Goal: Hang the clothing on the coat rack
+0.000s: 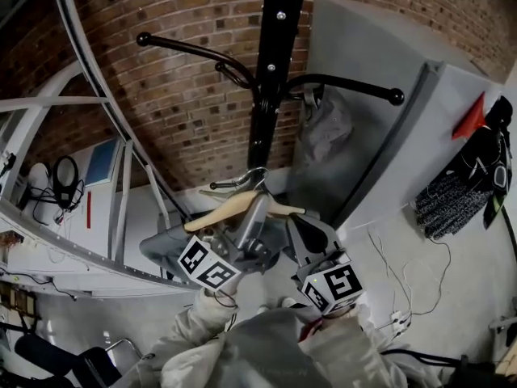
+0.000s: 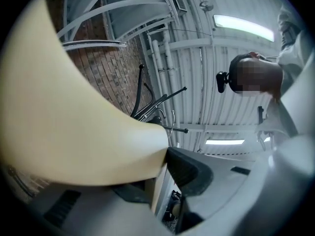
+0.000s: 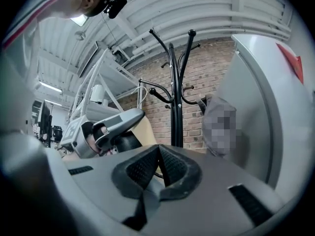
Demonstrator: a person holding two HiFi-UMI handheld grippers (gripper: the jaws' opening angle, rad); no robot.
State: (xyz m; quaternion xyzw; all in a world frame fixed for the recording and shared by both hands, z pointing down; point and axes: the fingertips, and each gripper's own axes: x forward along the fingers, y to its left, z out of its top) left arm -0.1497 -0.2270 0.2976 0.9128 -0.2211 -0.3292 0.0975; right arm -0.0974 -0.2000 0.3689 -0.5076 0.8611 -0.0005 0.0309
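Note:
My left gripper (image 1: 257,208) is shut on a pale wooden hanger (image 1: 226,211) with a metal hook, held up in front of the black coat rack (image 1: 266,71). Grey-blue clothing (image 1: 161,245) droops from the hanger's left end. In the left gripper view the hanger (image 2: 74,122) fills the left side, pressed against the dark pad of that gripper (image 2: 165,156), and the rack (image 2: 147,109) stands beyond. My right gripper (image 1: 303,229) is just right of the hanger, its pads together on nothing (image 3: 158,154). A grey bag (image 1: 323,124) hangs on the rack's right arm.
A brick wall (image 1: 178,128) stands behind the rack. A grey cabinet (image 1: 388,144) sits close on the right, with dark clothes (image 1: 472,180) hung past it. A white metal frame (image 1: 48,217) with headphones (image 1: 65,186) is at the left. Cables (image 1: 412,297) lie on the floor.

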